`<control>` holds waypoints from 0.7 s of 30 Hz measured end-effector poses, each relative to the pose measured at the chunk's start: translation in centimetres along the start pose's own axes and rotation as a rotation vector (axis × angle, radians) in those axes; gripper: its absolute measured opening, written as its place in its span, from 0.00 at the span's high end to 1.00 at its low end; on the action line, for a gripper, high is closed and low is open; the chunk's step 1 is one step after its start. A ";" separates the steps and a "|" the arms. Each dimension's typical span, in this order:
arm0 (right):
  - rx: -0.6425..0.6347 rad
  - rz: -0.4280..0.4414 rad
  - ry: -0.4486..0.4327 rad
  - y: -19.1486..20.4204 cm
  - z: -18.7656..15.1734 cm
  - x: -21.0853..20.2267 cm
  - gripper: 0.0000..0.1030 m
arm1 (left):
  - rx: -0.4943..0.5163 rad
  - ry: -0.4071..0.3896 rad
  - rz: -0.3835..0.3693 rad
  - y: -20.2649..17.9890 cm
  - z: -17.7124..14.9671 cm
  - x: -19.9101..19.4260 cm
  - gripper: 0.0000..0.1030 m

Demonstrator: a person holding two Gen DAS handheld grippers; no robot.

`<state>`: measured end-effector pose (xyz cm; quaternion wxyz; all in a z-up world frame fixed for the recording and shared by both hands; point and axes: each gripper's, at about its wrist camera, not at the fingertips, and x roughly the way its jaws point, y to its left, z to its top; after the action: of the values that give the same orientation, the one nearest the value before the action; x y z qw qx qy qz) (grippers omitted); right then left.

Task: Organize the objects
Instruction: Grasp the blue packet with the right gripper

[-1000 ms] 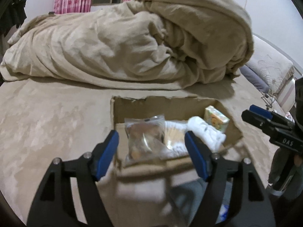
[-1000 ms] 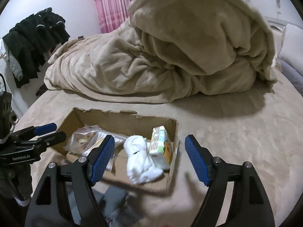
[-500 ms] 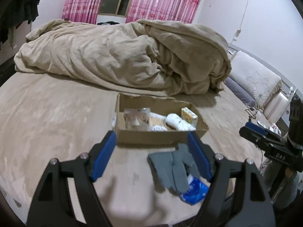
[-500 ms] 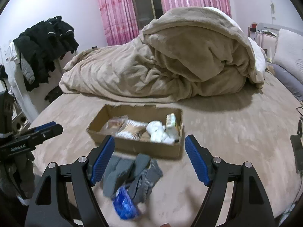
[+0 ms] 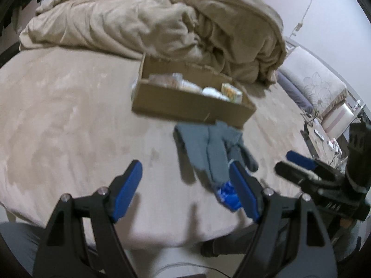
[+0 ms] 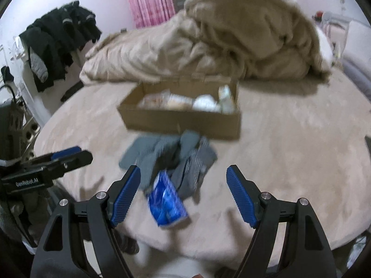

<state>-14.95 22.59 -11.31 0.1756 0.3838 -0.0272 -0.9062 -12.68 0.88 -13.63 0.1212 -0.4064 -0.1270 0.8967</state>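
Note:
A shallow cardboard box (image 5: 190, 104) (image 6: 180, 120) sits on the beige bed and holds clear snack bags, a white rolled cloth (image 6: 205, 103) and a small carton (image 5: 231, 92). Grey socks (image 5: 211, 148) (image 6: 167, 155) lie spread in front of the box. A blue packet (image 6: 167, 199) (image 5: 228, 195) lies at their near end. My left gripper (image 5: 185, 191) is open and empty, above the bed left of the socks. My right gripper (image 6: 183, 194) is open and empty, held above the blue packet. Both views are blurred.
A heaped beige duvet (image 5: 162, 23) lies behind the box. Dark clothes (image 6: 58, 41) hang at the left. A pillow (image 5: 310, 78) and bedside clutter are at the right. The bed's round edge (image 6: 208, 252) runs close below the grippers.
Both grippers have drawn back from over the box toward the near bed edge. The socks and blue packet have come into view. Both stay open.

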 end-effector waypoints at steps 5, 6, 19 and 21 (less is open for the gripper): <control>-0.014 0.006 0.079 0.6 -2.4 2.6 0.31 | -0.023 0.035 0.005 0.6 -1.4 1.0 0.24; -0.014 0.006 0.091 0.6 -2.7 3.0 0.34 | -0.025 0.039 0.005 0.6 -1.5 1.2 0.24; 0.001 0.048 0.127 0.5 -4.5 4.3 0.83 | 0.018 0.081 0.012 0.1 -1.9 3.7 0.24; 0.000 0.040 0.103 0.4 -4.4 3.2 0.84 | 0.034 0.084 0.014 -0.2 -1.6 4.1 0.24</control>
<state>-13.83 21.52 -16.52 0.1948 0.4294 -0.0260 -0.8815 -14.03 2.61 -17.44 0.1268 -0.4425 -0.1037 0.8817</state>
